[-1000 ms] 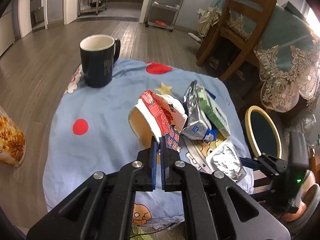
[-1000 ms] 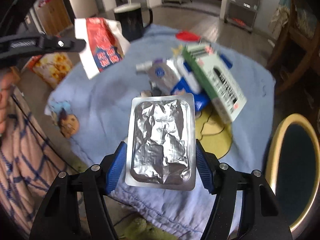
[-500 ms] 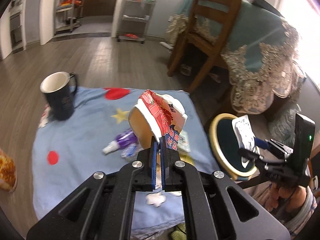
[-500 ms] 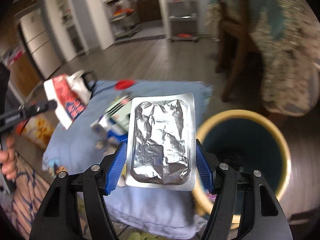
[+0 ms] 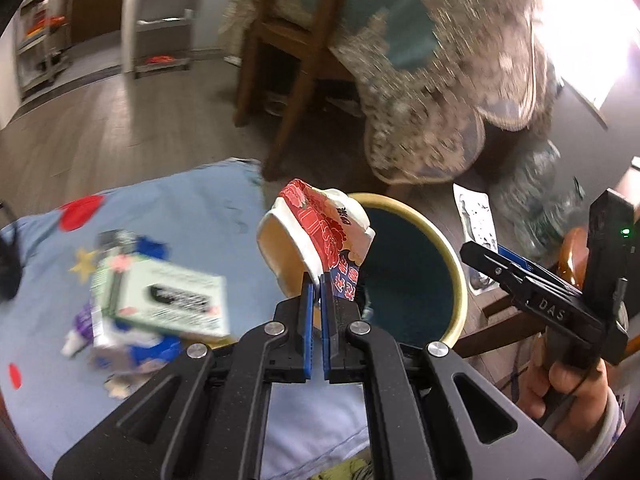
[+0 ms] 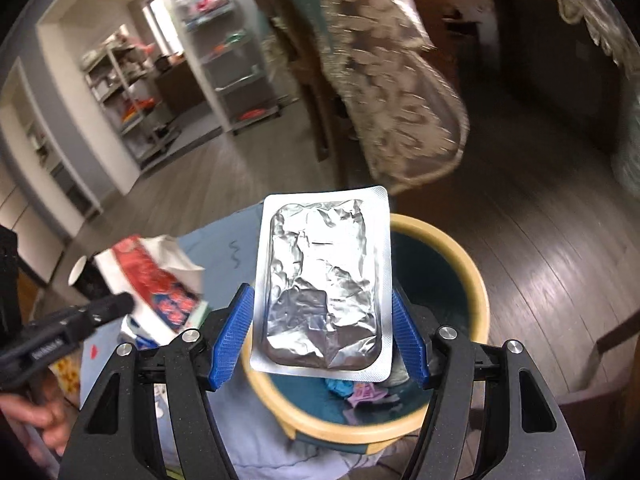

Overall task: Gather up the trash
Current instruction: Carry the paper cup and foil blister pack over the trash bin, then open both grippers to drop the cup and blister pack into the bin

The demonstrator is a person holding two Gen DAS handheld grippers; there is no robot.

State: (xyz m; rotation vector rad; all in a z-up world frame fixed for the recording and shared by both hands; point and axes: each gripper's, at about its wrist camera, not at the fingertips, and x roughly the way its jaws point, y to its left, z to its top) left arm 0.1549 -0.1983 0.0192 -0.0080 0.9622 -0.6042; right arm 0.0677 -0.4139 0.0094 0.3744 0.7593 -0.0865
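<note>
My left gripper [image 5: 316, 284] is shut on a crumpled red-and-white paper cup [image 5: 316, 232] and holds it near the near rim of the dark-teal bin with a yellow rim [image 5: 452, 264]. My right gripper [image 6: 322, 320] is shut on a silver foil blister pack [image 6: 324, 284], held upright above the bin [image 6: 476, 280], which holds some scraps. The cup also shows at the left of the right wrist view [image 6: 148, 272]. The blister pack also shows in the left wrist view [image 5: 478, 220], right of the bin. A green-and-white box [image 5: 164, 296] and other wrappers lie on the blue cloth [image 5: 192, 216].
A wooden chair [image 5: 288, 60] and a table with a lace-edged teal cloth [image 5: 440, 80] stand behind the bin. A dark mug [image 6: 86, 280] stands at the far side of the cloth. Shelving [image 5: 160, 16] lines the far wall.
Both grippers have swung right, away from the cloth and toward the bin, each still holding its item. The blister pack is now over the bin's opening.
</note>
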